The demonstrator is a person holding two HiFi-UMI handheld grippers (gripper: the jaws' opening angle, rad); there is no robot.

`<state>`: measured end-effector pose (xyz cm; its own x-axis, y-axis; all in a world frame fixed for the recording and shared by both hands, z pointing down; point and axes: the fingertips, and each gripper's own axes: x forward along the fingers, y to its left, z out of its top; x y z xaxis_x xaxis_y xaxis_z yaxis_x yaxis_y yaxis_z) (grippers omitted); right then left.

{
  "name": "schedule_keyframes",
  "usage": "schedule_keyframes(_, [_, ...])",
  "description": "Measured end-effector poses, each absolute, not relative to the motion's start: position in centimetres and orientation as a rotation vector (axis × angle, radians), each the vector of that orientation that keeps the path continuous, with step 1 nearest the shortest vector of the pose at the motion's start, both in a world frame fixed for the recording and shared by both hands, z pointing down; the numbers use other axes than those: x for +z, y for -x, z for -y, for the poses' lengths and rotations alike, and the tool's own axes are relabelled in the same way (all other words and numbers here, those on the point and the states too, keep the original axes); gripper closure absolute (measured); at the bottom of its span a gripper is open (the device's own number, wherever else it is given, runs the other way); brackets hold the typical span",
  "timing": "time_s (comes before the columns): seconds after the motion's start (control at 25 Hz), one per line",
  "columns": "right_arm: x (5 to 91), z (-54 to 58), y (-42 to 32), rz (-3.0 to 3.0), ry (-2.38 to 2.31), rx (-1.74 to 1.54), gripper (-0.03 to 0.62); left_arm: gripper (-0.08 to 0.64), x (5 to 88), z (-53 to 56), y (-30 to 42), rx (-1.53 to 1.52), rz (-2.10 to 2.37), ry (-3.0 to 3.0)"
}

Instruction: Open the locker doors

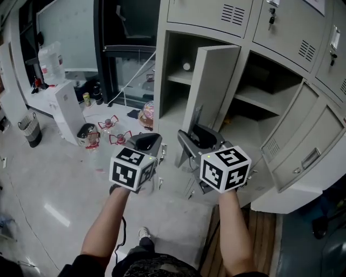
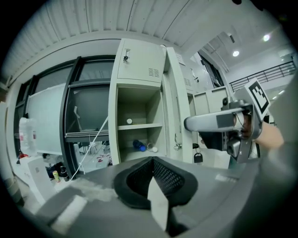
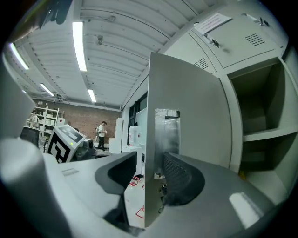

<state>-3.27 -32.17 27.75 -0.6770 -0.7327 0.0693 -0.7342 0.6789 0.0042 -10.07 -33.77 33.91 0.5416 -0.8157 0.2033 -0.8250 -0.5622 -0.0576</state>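
Note:
A bank of grey lockers point(image 1: 216, 13) fills the upper right of the head view. One tall door point(image 1: 212, 86) stands swung out, showing shelves behind it. My right gripper point(image 1: 197, 142) sits at that door's lower edge. In the right gripper view the door point(image 3: 186, 107) passes between the jaws of my right gripper point(image 3: 149, 167): the meshed pad lies against its face, and a gap shows beside the other pad. My left gripper point(image 1: 148, 143) hangs left of the door, apart from it. Its jaws point(image 2: 152, 179) meet with nothing between them. The same door point(image 2: 173, 107) shows edge-on there.
Further open doors point(image 1: 303, 146) lean out at the right. The open compartment point(image 2: 139, 121) holds a blue bottle point(image 2: 138, 145); a padlock point(image 2: 198, 157) hangs nearby. Red clutter point(image 1: 111, 130), a white box point(image 1: 67, 108) and a bin point(image 1: 30, 130) stand on the floor at left. A person point(image 3: 100, 135) stands far off.

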Motion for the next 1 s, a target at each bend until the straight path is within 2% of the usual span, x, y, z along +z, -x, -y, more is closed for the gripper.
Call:
schedule_keyframes(0.56, [27.3, 29.6, -3.7, 2.789, -1.442, 0.049, 0.451, 0.561, 34.6, 32.1, 3.1, 0.347, 1.250, -2.814])
schedule_keyframes(1.0, [27.3, 28.2, -9.2, 2.741, -1.536, 0.031, 0.434, 0.561, 33.8, 32.3, -3.7, 0.354, 1.059, -2.924])
